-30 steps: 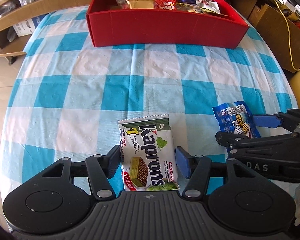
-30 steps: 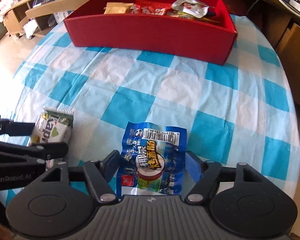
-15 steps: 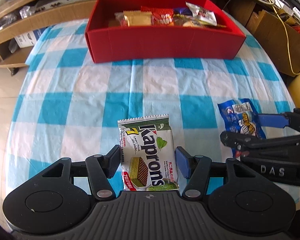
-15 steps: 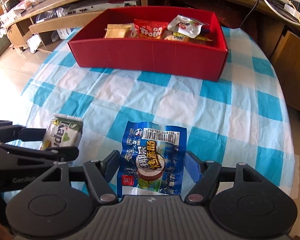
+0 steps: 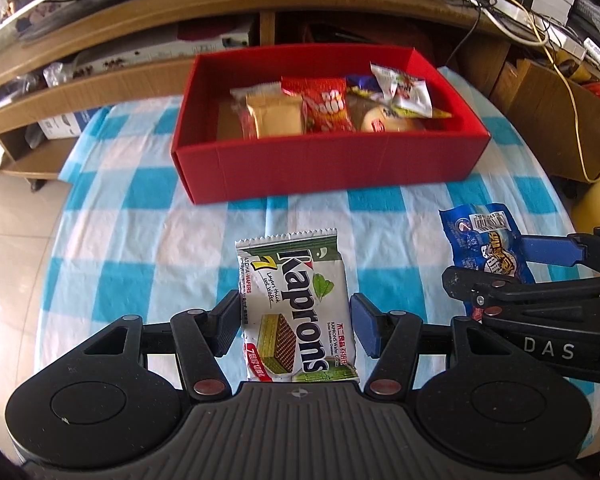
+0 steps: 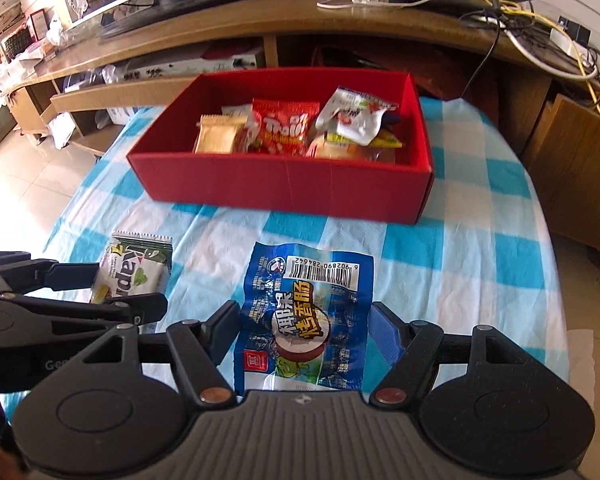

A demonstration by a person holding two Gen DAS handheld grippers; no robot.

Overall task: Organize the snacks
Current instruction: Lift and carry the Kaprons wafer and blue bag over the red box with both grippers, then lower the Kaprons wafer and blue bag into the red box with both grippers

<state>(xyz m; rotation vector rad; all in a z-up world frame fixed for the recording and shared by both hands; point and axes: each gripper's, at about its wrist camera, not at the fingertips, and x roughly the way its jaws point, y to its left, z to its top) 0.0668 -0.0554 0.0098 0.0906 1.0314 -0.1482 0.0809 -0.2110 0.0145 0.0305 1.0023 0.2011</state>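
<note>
Left tool (image 5: 296, 326): pads pinching a white-and-green Kaprons wafer packet (image 5: 296, 308) by its two long edges. Packet's long axis running straight ahead along the fingers, serrated top seam toward the red box (image 5: 328, 160), brand lettering reading along that same axis. Held over the blue-and-white checked worktop (image 5: 140, 248), well short of the box.

Right tool (image 6: 300, 334): pads clamped on a blue sausage packet (image 6: 304, 316) from both sides. Long axis likewise pointing forward, barcode end farthest from the tool and toward the box, picture and red label at the near end. Film crinkled, upper corners flaring wider than the pinched middle.

Side by side, both tools, wafer packet to the left of the blue one, apart from each other and not touching.

Ahead, across open checked cloth: red box, open-topped, near wall facing the tools. Inside, clustered toward its right and far part: a tan wafer pack (image 5: 276, 114), a red bag (image 5: 328, 106), a white pouch (image 5: 400, 90), some rounded yellow-wrapped items beneath; left part of the box floor bare. Between tools and box, only cloth.

Beyond the worktop: a wooden shelf unit (image 6: 260, 12) with cables, a cardboard carton (image 5: 556, 120) to the right, tiled floor on the left.
</note>
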